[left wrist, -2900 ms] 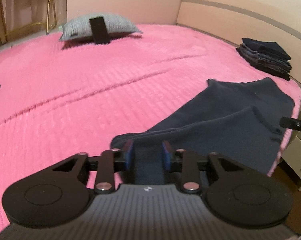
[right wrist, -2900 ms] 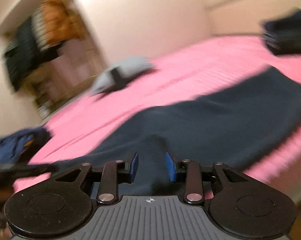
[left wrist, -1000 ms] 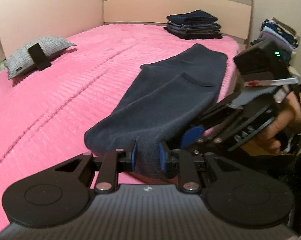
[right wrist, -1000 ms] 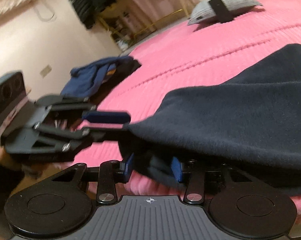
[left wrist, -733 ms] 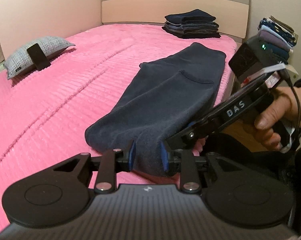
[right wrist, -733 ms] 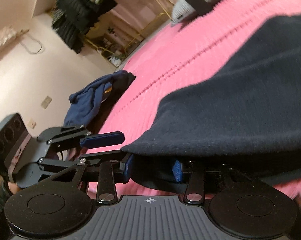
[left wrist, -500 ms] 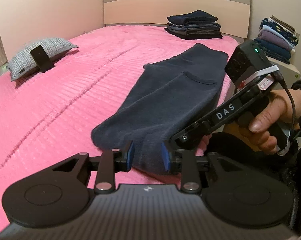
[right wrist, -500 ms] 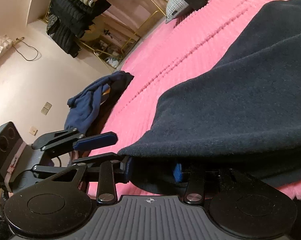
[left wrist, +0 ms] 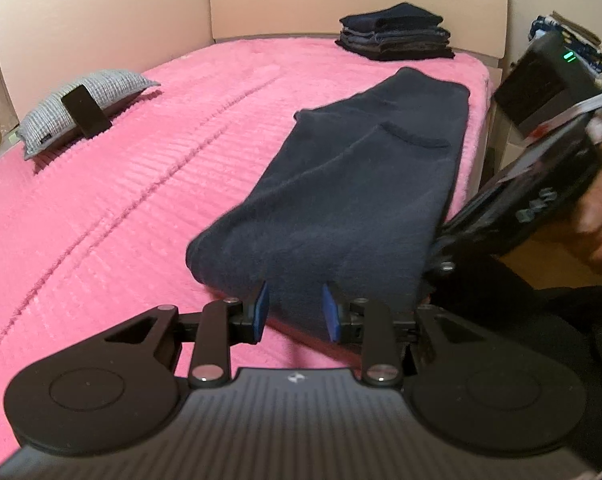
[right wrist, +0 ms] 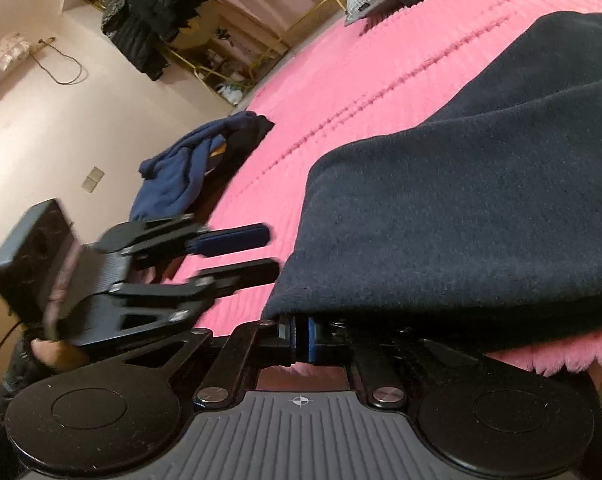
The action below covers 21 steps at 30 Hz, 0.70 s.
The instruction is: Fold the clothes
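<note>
A dark navy garment (left wrist: pixel 361 184) lies folded lengthwise on the pink bedspread (left wrist: pixel 121 208), near the bed's right edge. My left gripper (left wrist: pixel 295 310) is open at the garment's near end. In the right wrist view the left gripper (right wrist: pixel 273 250) has bare pink between its fingers, just short of the cloth (right wrist: pixel 481 200). My right gripper (right wrist: pixel 299 334) is shut under the garment's near hem. Its blue pads are pressed together there and the overhanging cloth hides their tips. A hand (left wrist: pixel 597 220) holds the right gripper at the bed's right side.
A stack of folded dark clothes (left wrist: pixel 395 34) sits by the headboard. A grey pillow (left wrist: pixel 101 92) with a black object on it lies far left. A crumpled blue garment (right wrist: pixel 189 168) hangs off the bed's edge. Beyond it stands a rack of dark clothes (right wrist: pixel 153 12).
The right gripper's jaws went from partly open around the lower cloth layer to shut under the hem. The left gripper drew back and sank a little, and the cloth end left its pads.
</note>
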Each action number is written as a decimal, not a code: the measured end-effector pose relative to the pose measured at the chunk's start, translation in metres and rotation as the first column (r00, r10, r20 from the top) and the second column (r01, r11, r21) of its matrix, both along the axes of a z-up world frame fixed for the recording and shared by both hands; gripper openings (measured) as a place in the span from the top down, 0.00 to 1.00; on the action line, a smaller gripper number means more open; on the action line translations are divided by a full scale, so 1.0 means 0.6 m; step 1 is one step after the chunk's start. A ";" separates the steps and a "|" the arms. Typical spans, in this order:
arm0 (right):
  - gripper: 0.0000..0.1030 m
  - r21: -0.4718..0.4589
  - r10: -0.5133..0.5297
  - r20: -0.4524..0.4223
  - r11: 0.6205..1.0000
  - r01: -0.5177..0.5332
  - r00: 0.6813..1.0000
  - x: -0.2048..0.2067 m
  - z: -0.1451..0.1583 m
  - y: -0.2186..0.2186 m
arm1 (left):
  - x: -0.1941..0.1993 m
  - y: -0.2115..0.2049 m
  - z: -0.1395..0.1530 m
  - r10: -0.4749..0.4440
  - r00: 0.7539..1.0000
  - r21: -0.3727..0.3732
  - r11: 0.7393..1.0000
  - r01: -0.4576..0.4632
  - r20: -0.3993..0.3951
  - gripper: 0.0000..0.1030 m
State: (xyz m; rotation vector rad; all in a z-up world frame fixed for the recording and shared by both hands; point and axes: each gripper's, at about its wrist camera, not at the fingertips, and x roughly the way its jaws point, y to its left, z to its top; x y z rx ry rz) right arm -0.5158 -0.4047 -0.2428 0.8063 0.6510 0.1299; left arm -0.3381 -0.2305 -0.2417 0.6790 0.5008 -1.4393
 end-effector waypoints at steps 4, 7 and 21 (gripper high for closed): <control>0.97 0.007 0.024 -0.009 1.000 -0.024 1.000 -0.004 -0.009 0.005 | 0.020 -0.019 -0.022 0.034 0.999 0.027 0.999 -0.034 -0.002 0.74; 0.97 0.010 0.036 -0.008 0.999 -0.036 0.999 -0.006 -0.013 0.009 | 0.030 -0.030 -0.032 0.048 0.999 0.052 0.997 -0.050 0.023 0.74; 1.00 -0.038 0.086 -0.018 0.996 -0.086 0.996 0.015 -0.017 0.027 | 0.059 -0.077 -0.047 0.027 0.999 0.044 0.999 -0.028 0.021 0.76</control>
